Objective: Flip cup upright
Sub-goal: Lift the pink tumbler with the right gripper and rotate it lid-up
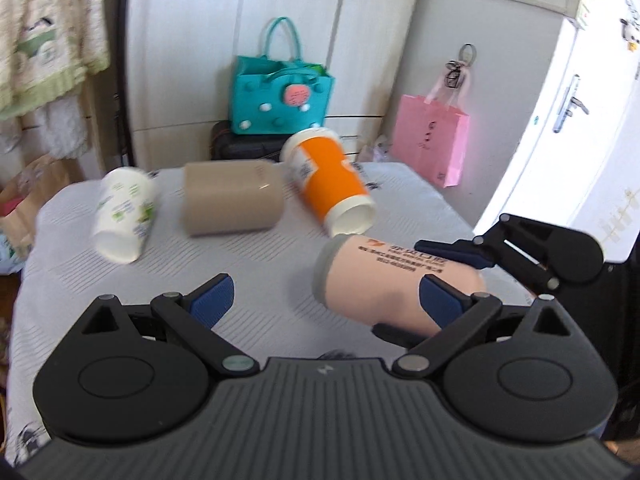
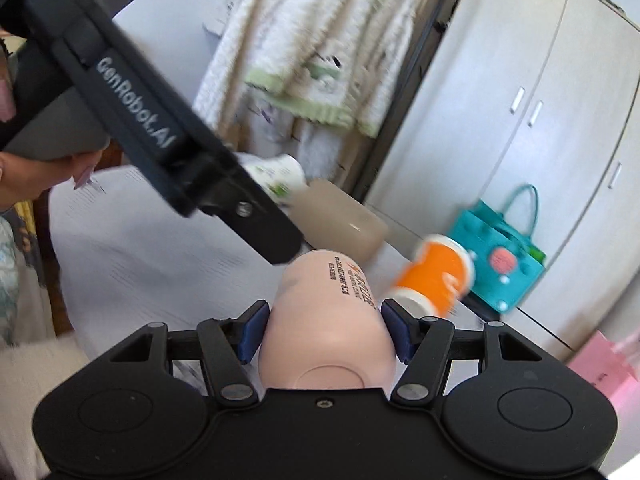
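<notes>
A pink cup (image 1: pixel 384 280) with printed text lies tilted on its side above the table, held near its base. My right gripper (image 2: pixel 324 330) is shut on the pink cup (image 2: pixel 328 320), a blue pad on each side; it shows in the left wrist view at the right (image 1: pixel 456 272). My left gripper (image 1: pixel 324 300) is open and empty, just in front of the cup, its right finger (image 1: pixel 440 300) beside the cup's body. An orange cup (image 1: pixel 332 182), a tan cup (image 1: pixel 232 198) and a white-green cup (image 1: pixel 122 216) lie on their sides on the table.
The table has a light grey striped cloth (image 1: pixel 256 264). Behind it stand a teal bag (image 1: pixel 280 96) on a black case, a pink paper bag (image 1: pixel 432 140), white cupboards and a door at right. Towels hang at left (image 1: pixel 48 40).
</notes>
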Demonstrator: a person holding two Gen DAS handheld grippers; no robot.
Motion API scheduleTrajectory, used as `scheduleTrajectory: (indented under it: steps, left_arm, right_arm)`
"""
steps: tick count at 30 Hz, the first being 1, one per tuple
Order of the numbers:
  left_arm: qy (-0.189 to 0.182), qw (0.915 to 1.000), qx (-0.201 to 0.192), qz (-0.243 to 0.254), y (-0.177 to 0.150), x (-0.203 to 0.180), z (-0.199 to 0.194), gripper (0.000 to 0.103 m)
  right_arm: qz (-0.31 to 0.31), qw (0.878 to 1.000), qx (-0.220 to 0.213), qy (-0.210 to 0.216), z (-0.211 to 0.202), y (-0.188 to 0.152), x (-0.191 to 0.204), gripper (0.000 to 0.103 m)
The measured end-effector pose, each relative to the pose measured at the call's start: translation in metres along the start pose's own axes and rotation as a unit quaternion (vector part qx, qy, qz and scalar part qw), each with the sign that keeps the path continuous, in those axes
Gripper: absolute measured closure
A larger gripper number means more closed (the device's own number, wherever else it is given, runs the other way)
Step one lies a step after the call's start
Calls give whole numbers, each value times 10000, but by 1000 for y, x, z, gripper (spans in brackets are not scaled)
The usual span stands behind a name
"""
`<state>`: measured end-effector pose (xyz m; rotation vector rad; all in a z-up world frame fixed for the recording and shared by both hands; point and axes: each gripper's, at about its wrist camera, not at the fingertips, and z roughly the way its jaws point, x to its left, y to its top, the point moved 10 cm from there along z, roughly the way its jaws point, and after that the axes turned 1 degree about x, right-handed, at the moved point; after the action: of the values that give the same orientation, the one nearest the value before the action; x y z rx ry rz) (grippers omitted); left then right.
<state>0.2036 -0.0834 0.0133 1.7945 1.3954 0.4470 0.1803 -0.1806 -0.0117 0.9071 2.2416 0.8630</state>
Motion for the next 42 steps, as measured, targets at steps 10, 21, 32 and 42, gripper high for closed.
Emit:
scheduleTrajectory:
  steps: [10,21,32,42]
  left_arm:
    - [-117,9977,359,-556,-28,35,8,3]
    - [-1365,9643,1182,-1938,-54,25,49,3]
    - [-1532,9451,1435,-2503,-52,24,91,26]
    - [-1768,9359,1445,-2682,-43,8,110,38]
  right_arm:
    - [528,9983,57,232,33,8,38,36]
    - [966,9877,696,1016,17,1,33,16]
    - [1247,9571,1837,1864,48,-9,5,16]
    - [955,9565,2109,1775,61,-16,-4,33]
